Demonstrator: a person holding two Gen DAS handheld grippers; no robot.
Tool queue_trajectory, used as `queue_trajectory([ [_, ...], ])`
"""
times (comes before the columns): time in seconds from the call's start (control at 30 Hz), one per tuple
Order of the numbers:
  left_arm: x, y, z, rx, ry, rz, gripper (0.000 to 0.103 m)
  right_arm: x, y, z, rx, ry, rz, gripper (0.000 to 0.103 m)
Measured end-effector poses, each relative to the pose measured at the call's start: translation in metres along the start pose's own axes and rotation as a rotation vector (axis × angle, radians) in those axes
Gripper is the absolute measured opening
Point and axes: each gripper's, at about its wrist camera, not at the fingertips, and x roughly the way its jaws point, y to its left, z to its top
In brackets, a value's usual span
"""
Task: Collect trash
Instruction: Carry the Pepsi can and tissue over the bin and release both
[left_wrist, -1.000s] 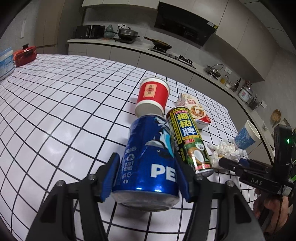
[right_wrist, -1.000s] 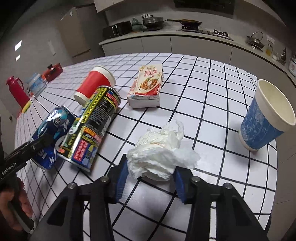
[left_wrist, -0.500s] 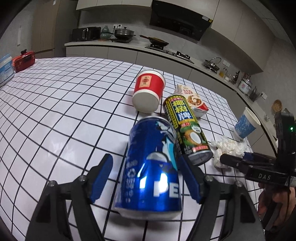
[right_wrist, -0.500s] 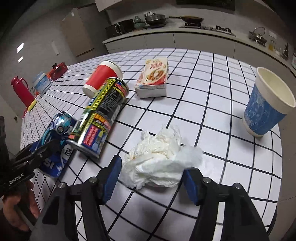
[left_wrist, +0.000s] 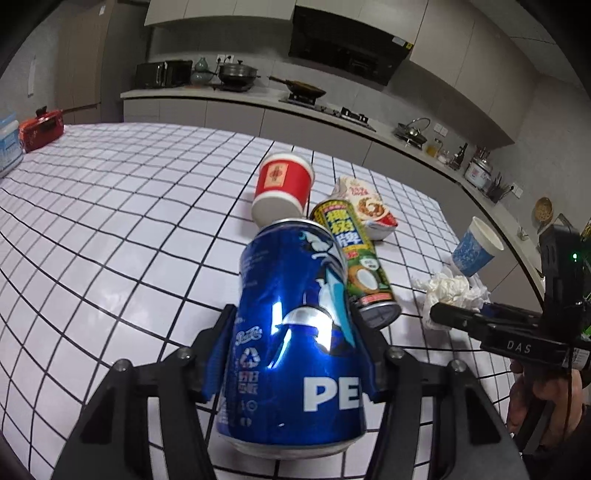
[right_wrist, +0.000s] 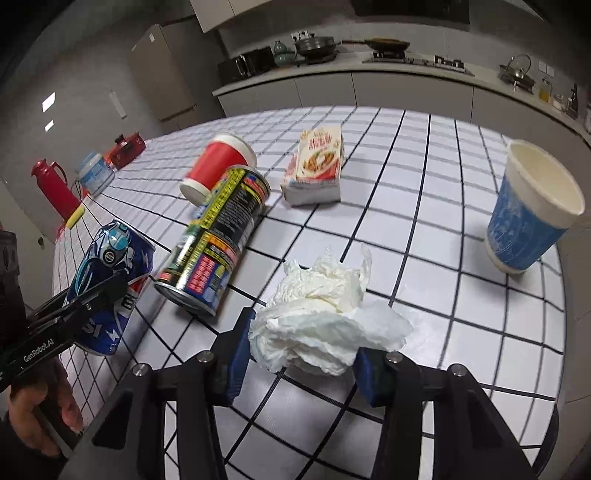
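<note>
A blue Pepsi can (left_wrist: 291, 369) sits between the pads of my left gripper (left_wrist: 290, 325), whose jaws are closing and press on both of its sides. In the right wrist view the same can (right_wrist: 110, 258) shows at the left. My right gripper (right_wrist: 304, 343) is closing too, and its blue pads touch both sides of a crumpled white tissue (right_wrist: 321, 314) lying on the checked table (right_wrist: 424, 166). Beside the Pepsi can lies a green and yellow drink can (right_wrist: 218, 240). Behind it are a tipped red paper cup (right_wrist: 218, 162) and a snack packet (right_wrist: 317, 166).
A blue paper cup (right_wrist: 532, 214) stands upright near the table's right edge. A red flask (right_wrist: 51, 188), a blue-lidded tub (right_wrist: 96, 173) and a red box (left_wrist: 40, 127) stand at the far left. A kitchen counter (left_wrist: 258, 103) runs along the back.
Half a second ago both grippers stood open around the can and the tissue. Both have closed again, and the left one now holds the can further along its body.
</note>
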Motion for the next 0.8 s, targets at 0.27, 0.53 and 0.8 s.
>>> queue_trajectory([
  [0.27,-0.011,-0.029,0.0,0.016,-0.023,-0.013,0.058,-0.049,0.001,0.0,-0.017,-0.084,0.015,0.05],
  [0.53,-0.015,-0.077,-0.006,0.046,-0.028,-0.036,0.058,-0.101,-0.03,-0.009,0.0,-0.147,0.0,0.05],
  [0.8,-0.016,-0.139,-0.018,0.095,-0.022,-0.086,0.058,-0.149,-0.082,-0.037,0.05,-0.175,-0.039,0.05],
])
